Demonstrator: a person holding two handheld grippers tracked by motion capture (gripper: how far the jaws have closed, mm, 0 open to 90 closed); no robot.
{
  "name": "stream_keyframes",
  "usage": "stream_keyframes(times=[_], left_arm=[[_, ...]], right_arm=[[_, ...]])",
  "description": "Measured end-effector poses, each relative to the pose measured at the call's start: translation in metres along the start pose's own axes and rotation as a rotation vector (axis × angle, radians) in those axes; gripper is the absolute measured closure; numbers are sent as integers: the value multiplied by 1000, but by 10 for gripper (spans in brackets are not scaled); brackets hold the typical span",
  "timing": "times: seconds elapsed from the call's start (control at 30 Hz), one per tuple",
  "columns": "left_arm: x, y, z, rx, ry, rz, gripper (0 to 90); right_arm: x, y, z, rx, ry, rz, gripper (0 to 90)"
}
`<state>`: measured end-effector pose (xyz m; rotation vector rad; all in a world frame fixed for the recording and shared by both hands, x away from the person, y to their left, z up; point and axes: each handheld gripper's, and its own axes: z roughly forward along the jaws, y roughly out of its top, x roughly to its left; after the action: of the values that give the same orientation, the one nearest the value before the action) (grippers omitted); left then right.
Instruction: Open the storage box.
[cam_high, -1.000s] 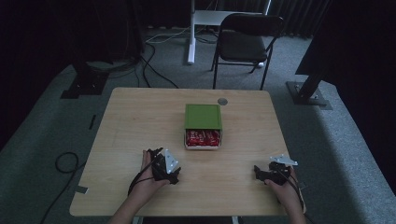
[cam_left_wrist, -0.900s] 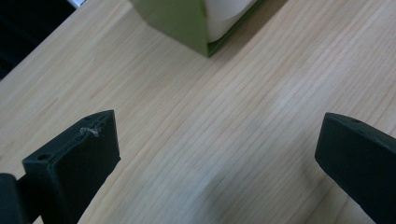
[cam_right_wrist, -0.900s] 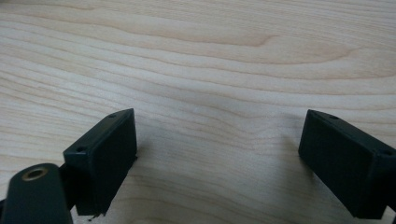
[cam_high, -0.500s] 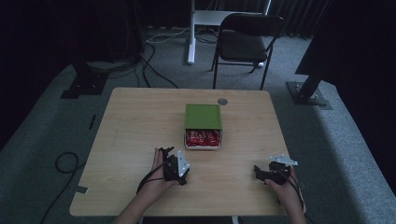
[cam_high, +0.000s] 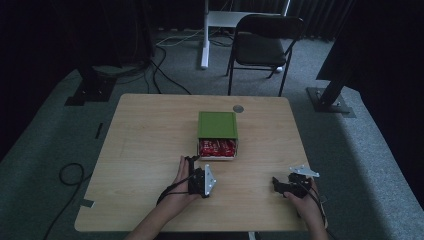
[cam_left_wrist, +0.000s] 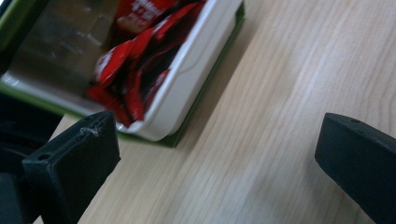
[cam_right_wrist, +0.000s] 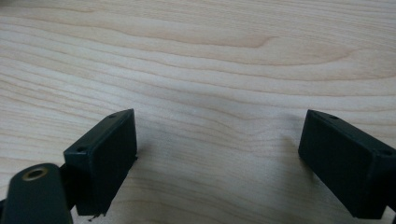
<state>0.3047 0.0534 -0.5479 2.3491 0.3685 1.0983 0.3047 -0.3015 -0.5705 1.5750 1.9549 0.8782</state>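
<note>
A green box (cam_high: 217, 124) lies in the middle of the wooden table (cam_high: 145, 135). Its white inner tray (cam_high: 218, 156) juts out toward me, showing red packets (cam_high: 217, 147). My left gripper (cam_high: 196, 169) is held just short of the tray's near left corner, open and holding nothing. In the left gripper view the tray rim (cam_left_wrist: 187, 81) and the red packets (cam_left_wrist: 133, 70) sit at upper left, past the spread jaws of the left gripper (cam_left_wrist: 215, 140). My right gripper (cam_high: 276, 184) rests low near the front right of the table. It stands open over bare wood (cam_right_wrist: 219, 133).
A small grey disc (cam_high: 238, 108) lies on the table behind the box. A black folding chair (cam_high: 264, 46) and a white desk leg (cam_high: 205, 35) stand beyond the far edge. Cables (cam_high: 70, 175) trail on the carpet at left. A black stand base (cam_high: 330, 100) sits at right.
My left gripper has moved right and forward, closer to the open end of the box. The right gripper has stayed where it was.
</note>
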Motion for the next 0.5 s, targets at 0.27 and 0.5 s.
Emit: stream_keyframes(times=[0.27, 0.5], left_arm=[[-9, 9, 7, -18, 29, 102, 5], [-12, 16, 16, -16, 35, 149, 15]], right_arm=[[0, 0, 0, 0, 1, 1, 110], [-1, 0, 0, 0, 1, 0, 109]])
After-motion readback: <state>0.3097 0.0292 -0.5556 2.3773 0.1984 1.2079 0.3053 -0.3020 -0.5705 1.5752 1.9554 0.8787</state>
